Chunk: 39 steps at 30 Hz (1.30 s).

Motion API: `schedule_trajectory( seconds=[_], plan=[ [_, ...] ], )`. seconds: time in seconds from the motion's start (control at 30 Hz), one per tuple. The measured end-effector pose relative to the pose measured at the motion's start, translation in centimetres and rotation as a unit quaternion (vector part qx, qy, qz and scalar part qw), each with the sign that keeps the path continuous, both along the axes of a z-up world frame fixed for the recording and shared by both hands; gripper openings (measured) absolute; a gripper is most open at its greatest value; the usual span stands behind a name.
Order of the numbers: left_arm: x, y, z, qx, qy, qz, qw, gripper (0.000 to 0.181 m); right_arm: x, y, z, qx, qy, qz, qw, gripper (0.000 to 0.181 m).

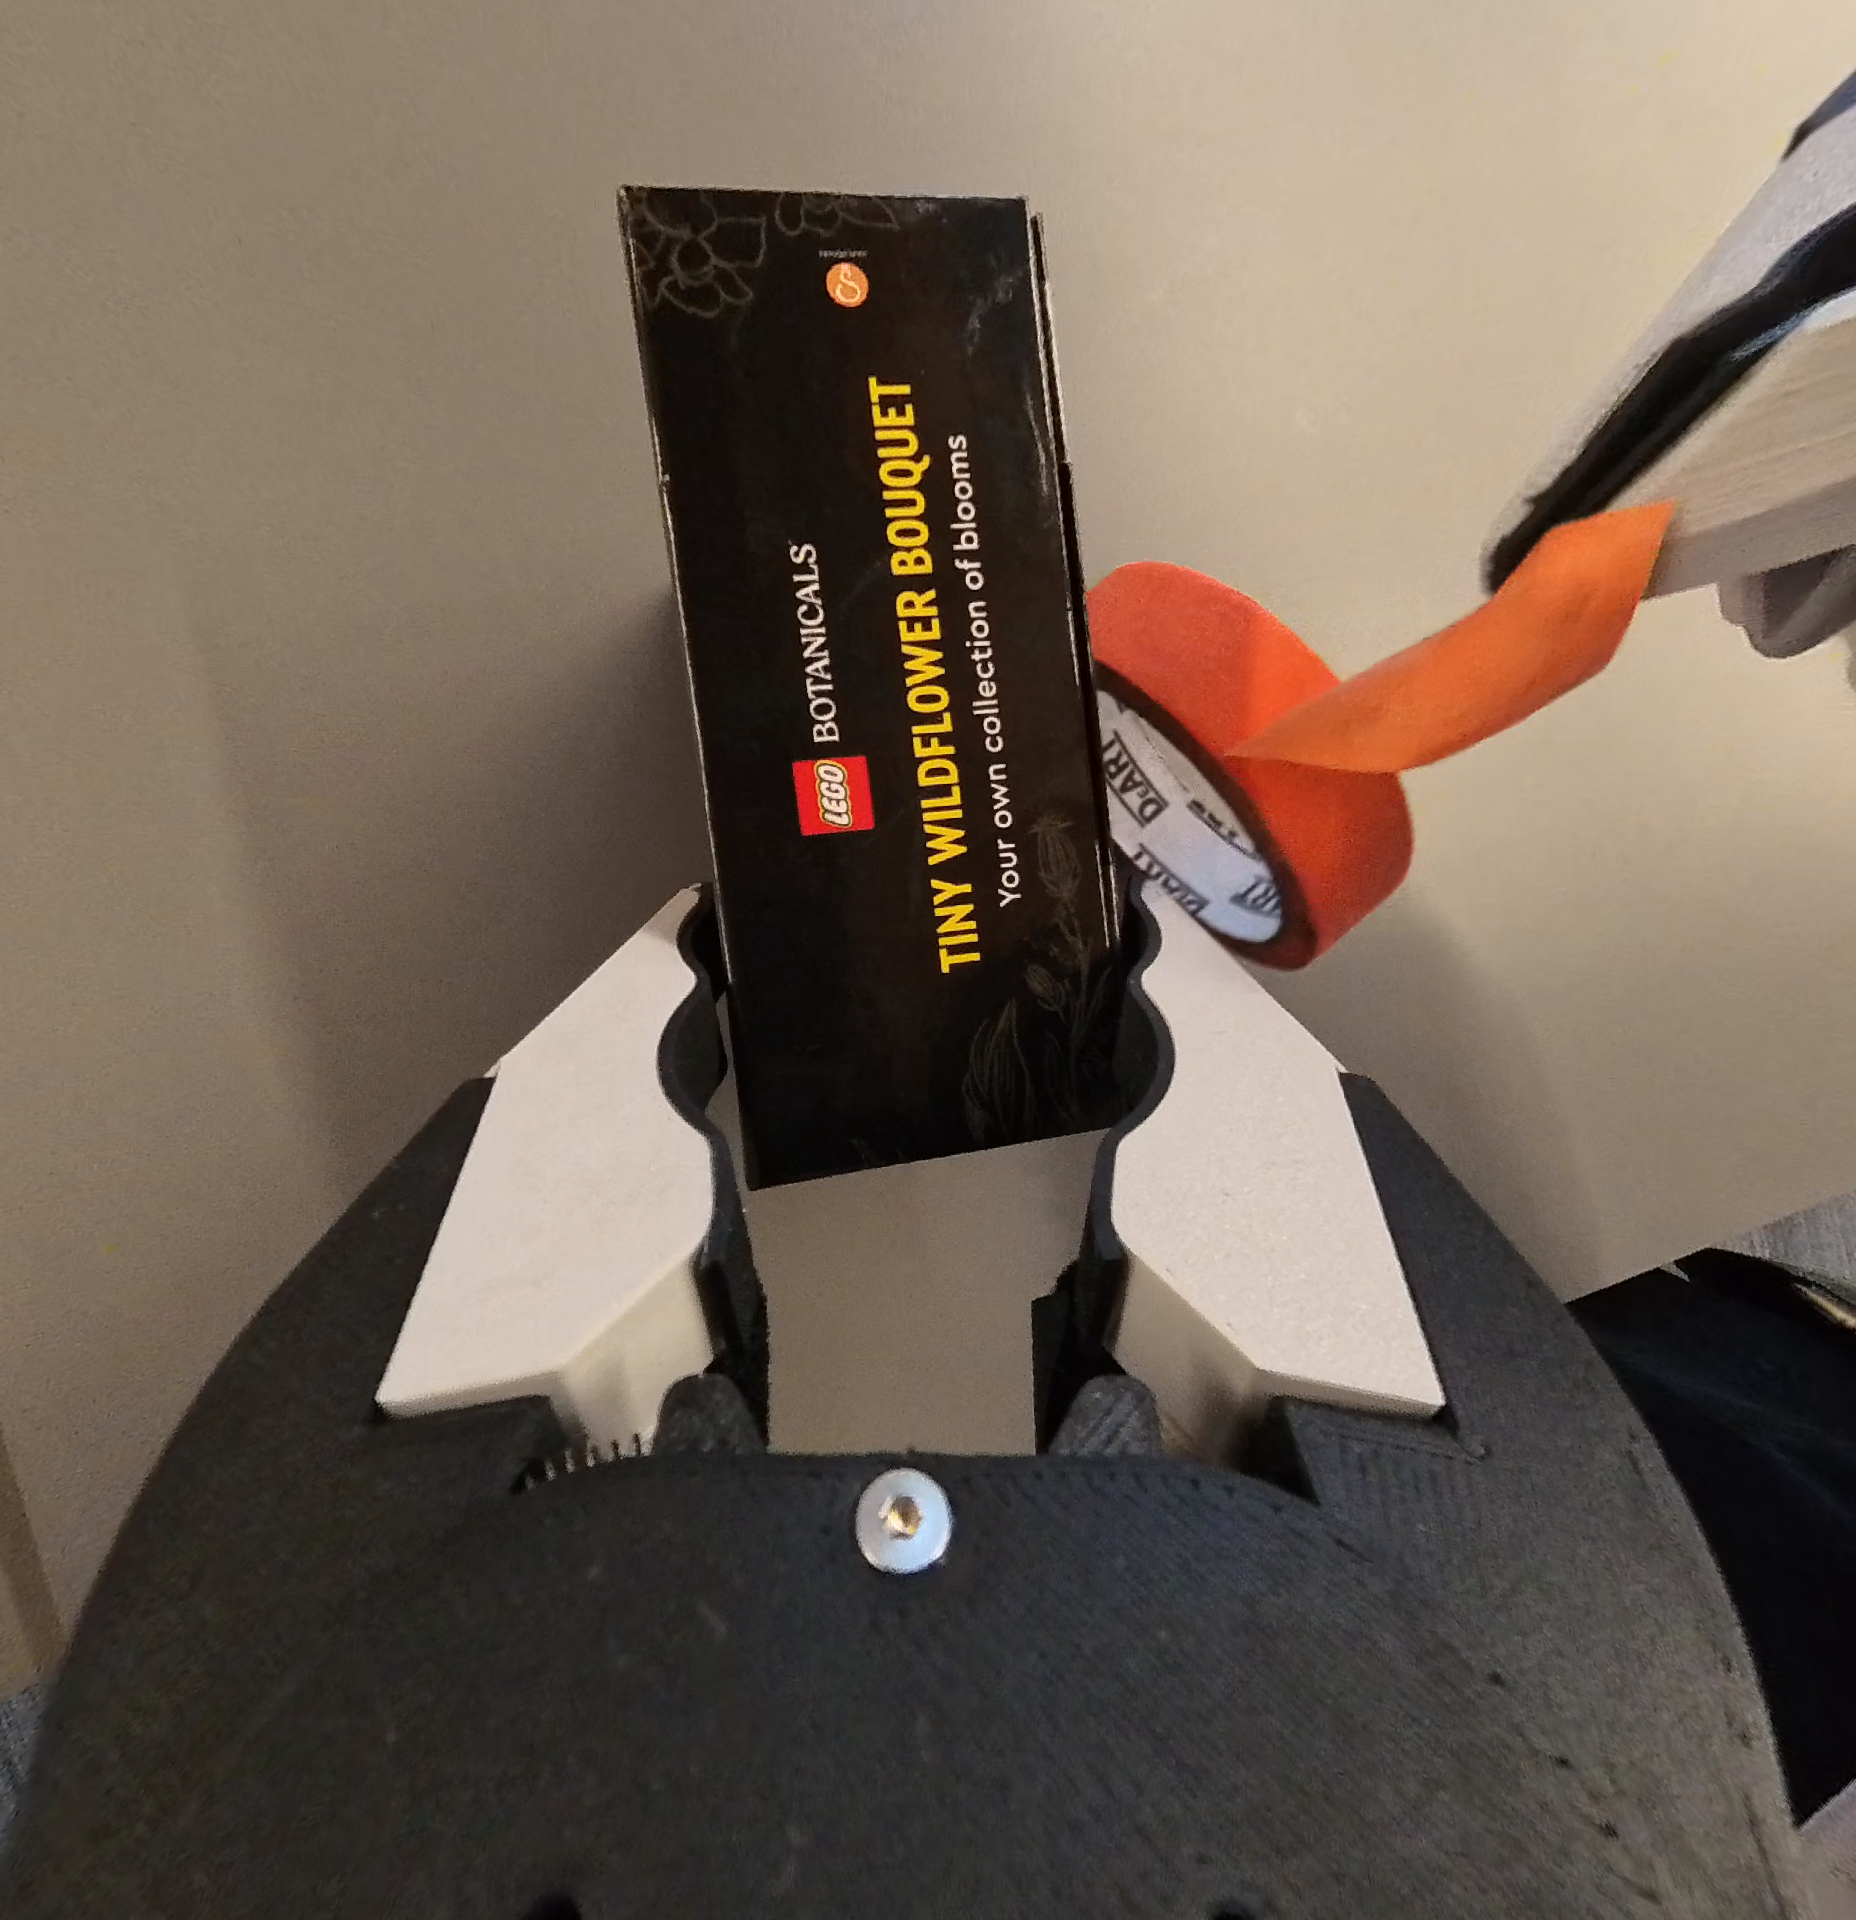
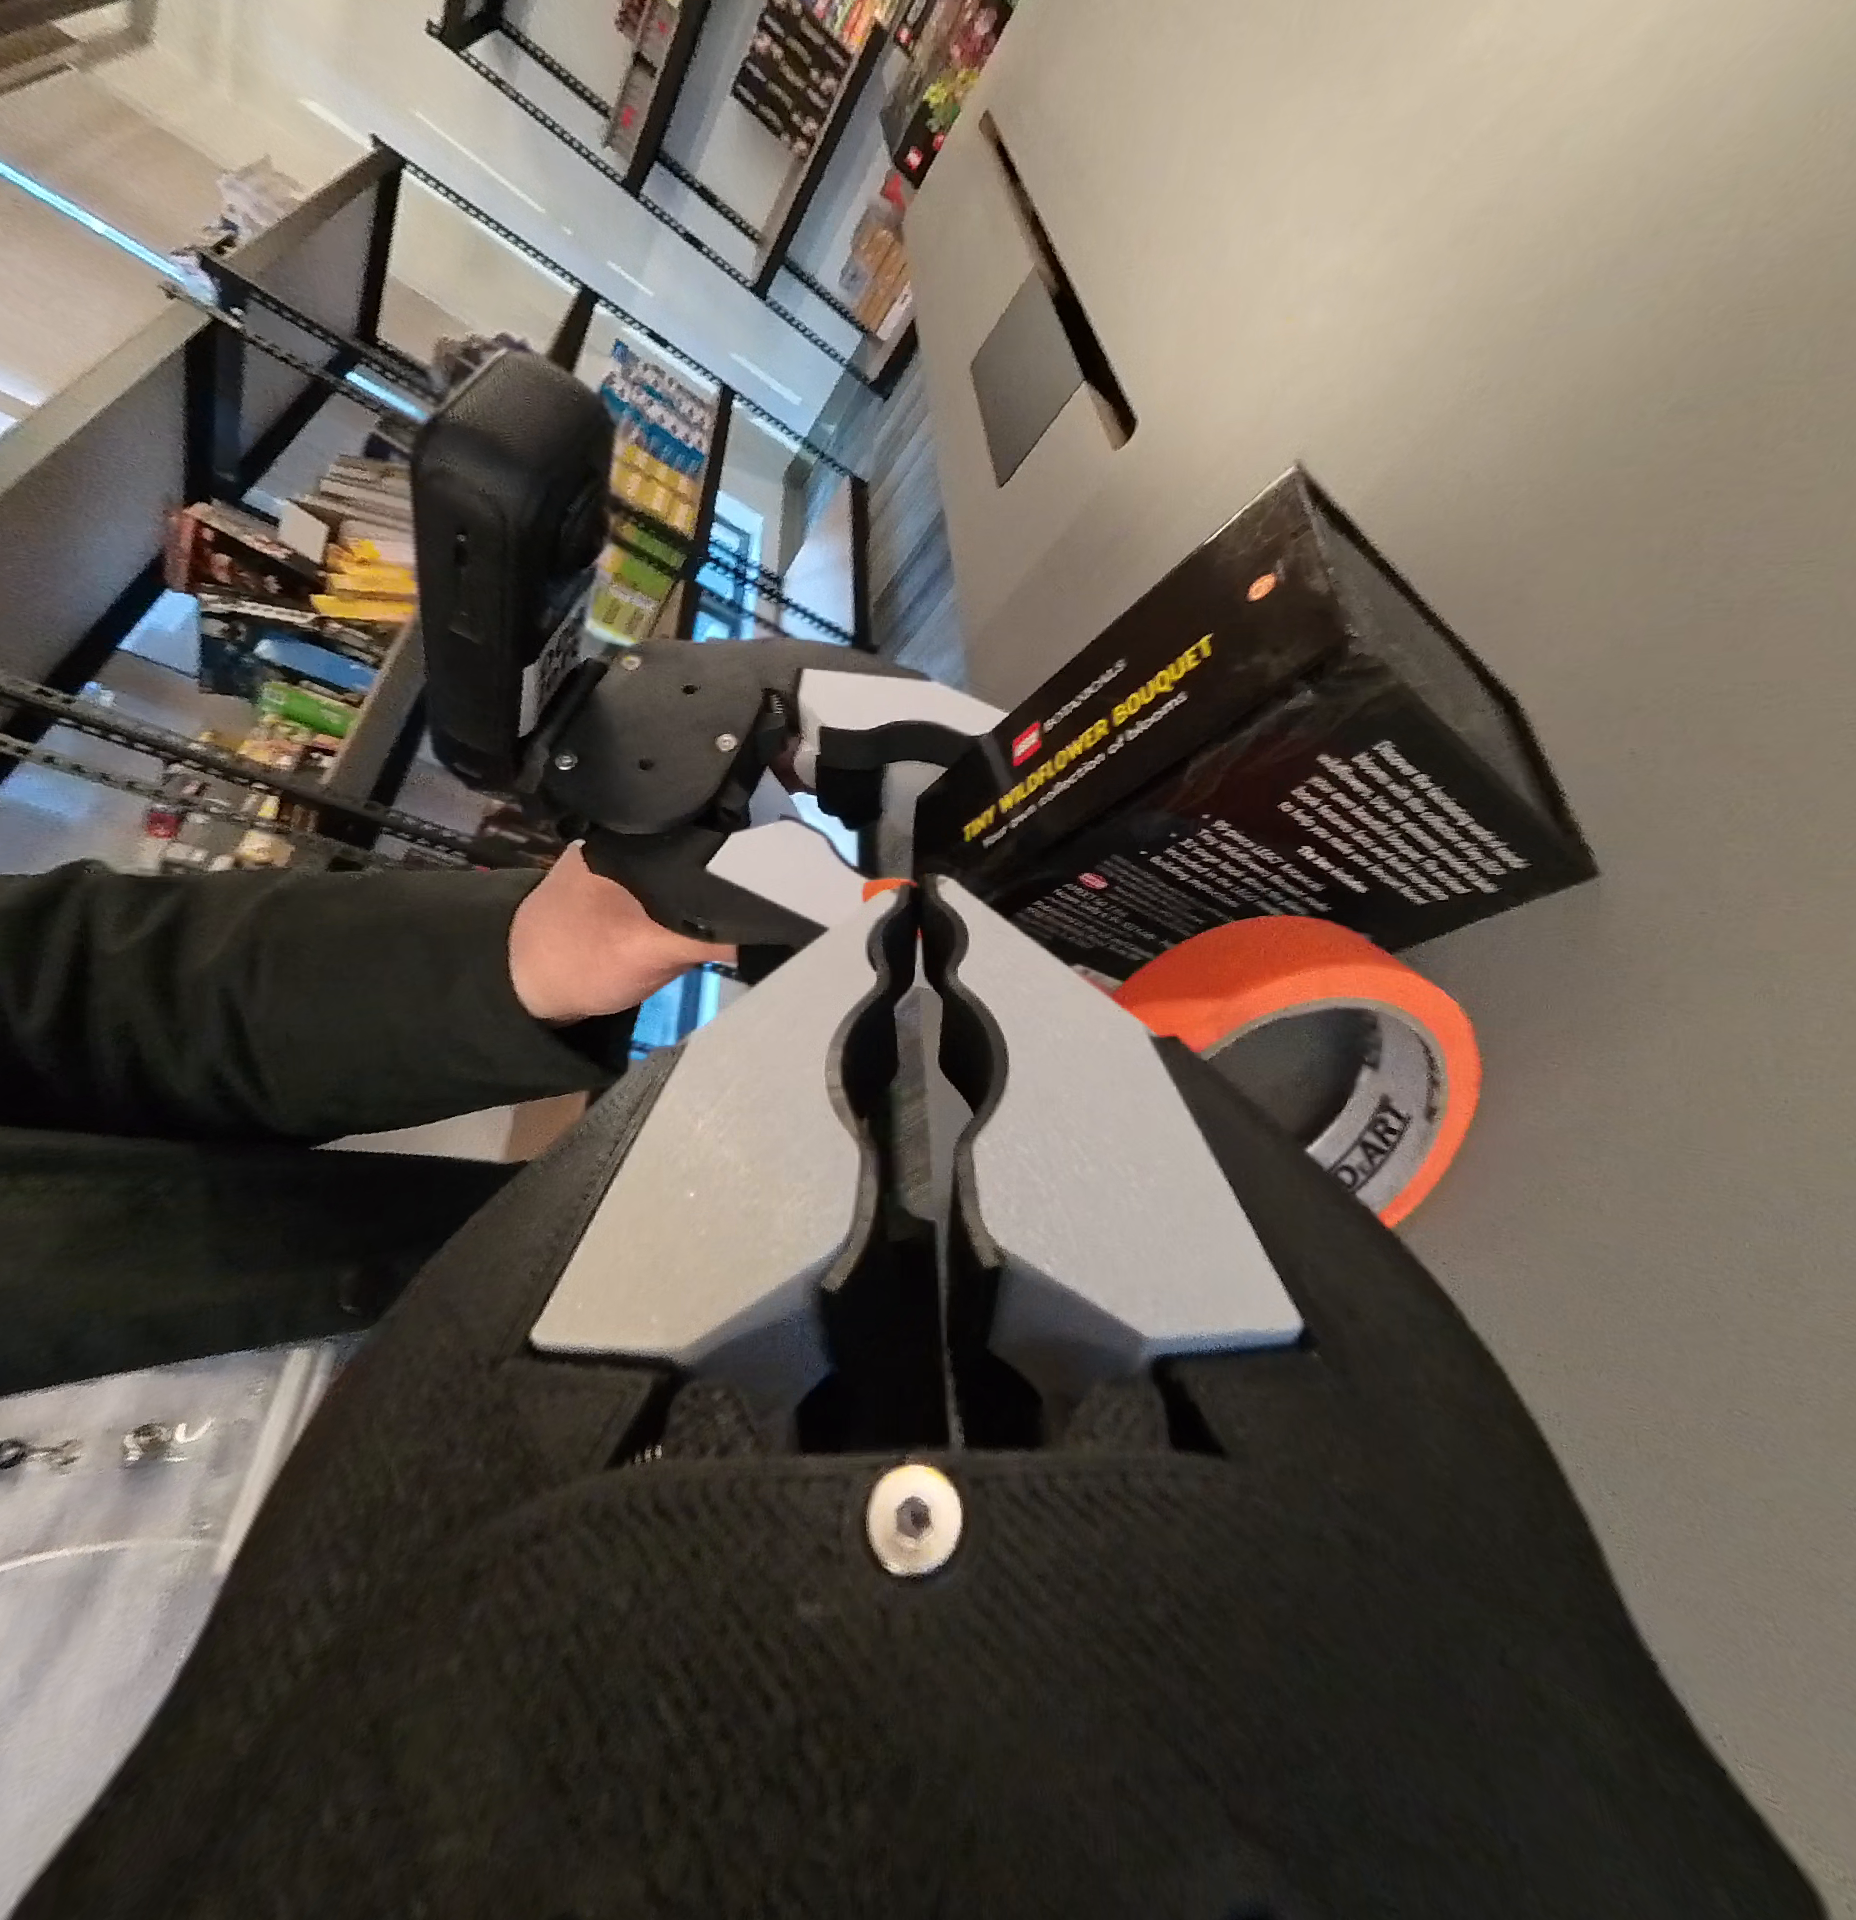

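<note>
Clamping black box [image 1: 882, 675] lengthwise, left gripper [image 1: 919, 997], right gripper [image 2: 916, 902] pinching orange tape [image 1: 1464, 665]

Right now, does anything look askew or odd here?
Yes: the black box sits tilted between the left gripper's jaws, not square. A strip is peeled off the orange tape roll, pinched in the right gripper.

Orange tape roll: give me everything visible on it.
The orange tape roll has a light inner core with printing and looks like matte paper or cloth tape. It sits on the pale surface, tilted in the left wrist view, right beside the black box that the left tool holds; whether roll and box touch is unclear. A loose strip runs from the roll up to the right tool, whose fingers are shut on the strip's end.
</note>
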<state>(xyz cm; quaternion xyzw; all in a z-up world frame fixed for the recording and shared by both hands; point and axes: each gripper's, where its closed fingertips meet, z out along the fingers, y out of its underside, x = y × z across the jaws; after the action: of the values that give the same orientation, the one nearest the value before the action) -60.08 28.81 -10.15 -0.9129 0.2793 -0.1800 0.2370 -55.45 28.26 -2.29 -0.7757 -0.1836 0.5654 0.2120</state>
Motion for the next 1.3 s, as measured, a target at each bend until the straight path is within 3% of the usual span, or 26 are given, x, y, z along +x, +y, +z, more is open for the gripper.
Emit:
schedule_trajectory(
  seconds=[0.4,0.87,1.13,1.3],
  plan=[
    [0.0,0.0,0.0,0.000,-0.002,0.001,1.000,0.075,-0.3,-0.5,1.9,-0.009,0.034,0.024,0.999,0.000],
    [0.1,0.1,0.0,-0.002,0.001,-0.001,1.000,0.075,0.1,-1.7,1.8,-0.034,0.040,0.073,0.996,0.000],
    [0.2,0.1,-0.1,-0.001,0.001,-0.002,1.000,0.075,-0.1,0.9,1.4,-0.052,0.086,0.036,0.994,0.000],
    [0.3,0.0,-0.1,-0.004,0.006,-0.014,1.000,0.075,-0.5,0.8,1.5,-0.045,0.073,0.061,0.994,0.000]
  ],
)
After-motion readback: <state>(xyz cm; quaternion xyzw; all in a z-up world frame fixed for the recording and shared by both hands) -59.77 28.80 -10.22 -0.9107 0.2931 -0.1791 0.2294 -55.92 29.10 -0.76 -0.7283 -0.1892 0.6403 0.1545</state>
